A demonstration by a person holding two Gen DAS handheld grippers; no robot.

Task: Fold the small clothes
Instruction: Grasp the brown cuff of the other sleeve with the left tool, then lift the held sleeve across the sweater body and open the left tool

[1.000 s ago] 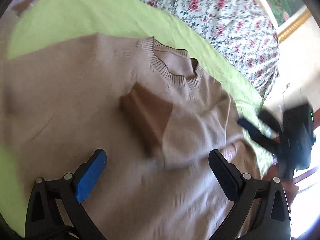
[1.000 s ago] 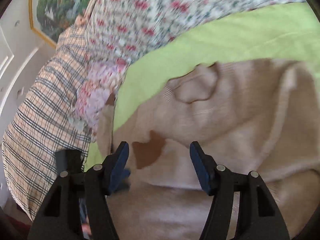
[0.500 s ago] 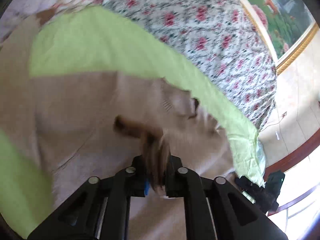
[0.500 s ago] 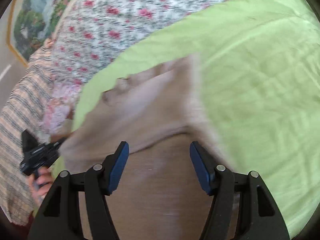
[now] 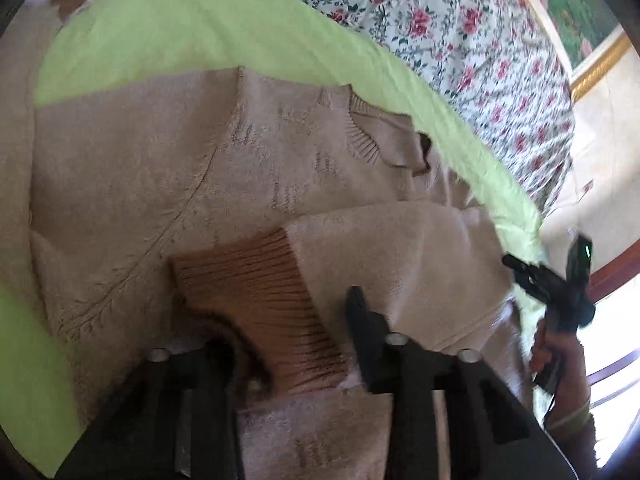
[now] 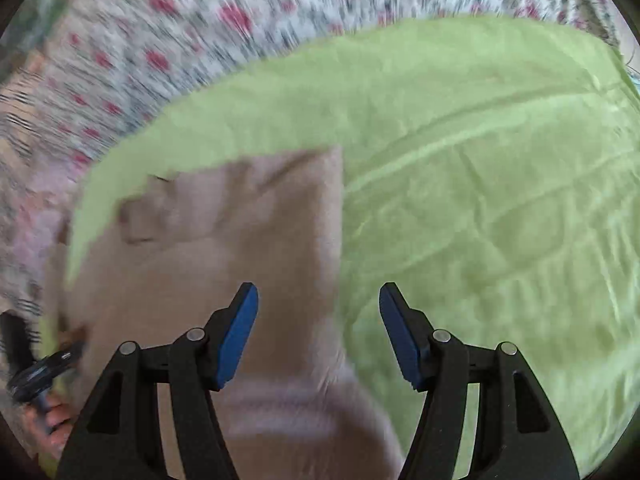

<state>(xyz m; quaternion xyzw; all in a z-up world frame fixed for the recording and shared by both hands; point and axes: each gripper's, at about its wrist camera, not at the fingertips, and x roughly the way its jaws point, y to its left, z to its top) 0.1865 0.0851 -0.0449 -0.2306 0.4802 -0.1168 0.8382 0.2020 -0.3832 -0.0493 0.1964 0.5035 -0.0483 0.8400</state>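
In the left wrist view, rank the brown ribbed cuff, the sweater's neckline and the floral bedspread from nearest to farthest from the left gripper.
1. Brown ribbed cuff: between the left gripper's opening fingers.
2. Neckline: farther up, right of centre.
3. Floral bedspread: beyond the green sheet, top right.

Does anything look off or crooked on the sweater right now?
Nothing looks damaged. The sleeve lies folded across the sweater at a slant, its brown cuff between the opening jaws of the left tool. The sweater's edge by the open right tool is too blurred to judge.
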